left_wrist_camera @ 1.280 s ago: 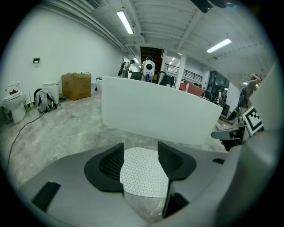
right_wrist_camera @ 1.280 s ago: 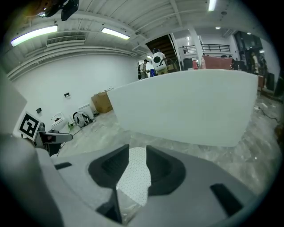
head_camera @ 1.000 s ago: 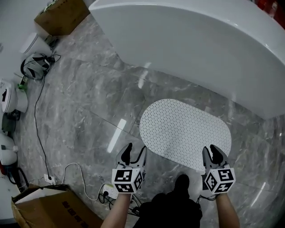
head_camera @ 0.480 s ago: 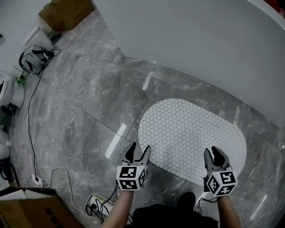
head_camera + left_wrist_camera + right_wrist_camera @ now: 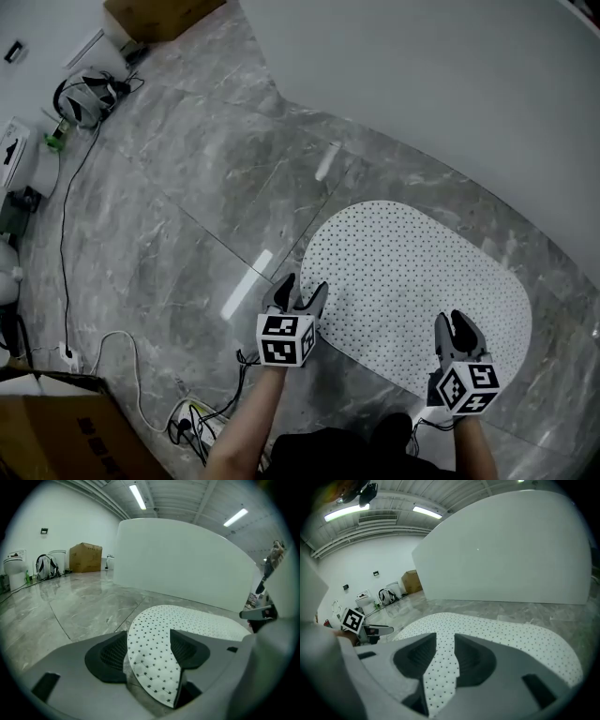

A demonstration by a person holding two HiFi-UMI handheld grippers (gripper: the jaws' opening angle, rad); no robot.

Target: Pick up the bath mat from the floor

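Bath mat point(image 5: 412, 272) on marble floor point(image 5: 187, 216)

- Every view is bright and evenly lit. Strip lights point(image 5: 137, 496) glow on the ceiling in the left gripper view, and the right gripper view shows more of them point(image 5: 347, 512).
- In the head view the polished stone floor point(image 5: 169, 216) reflects the lights as short white streaks of glare.
- Shadows are faint and soft-edged.
- The white tub wall point(image 5: 450, 84) looks flat and nearly washed out.
- Both gripper views are fisheye, so straight lines bow and the corners fall off to black.
- Close to the lens, the left gripper point(image 5: 147, 639) and right gripper point(image 5: 445, 641) look soft, while the room beyond is sharper.
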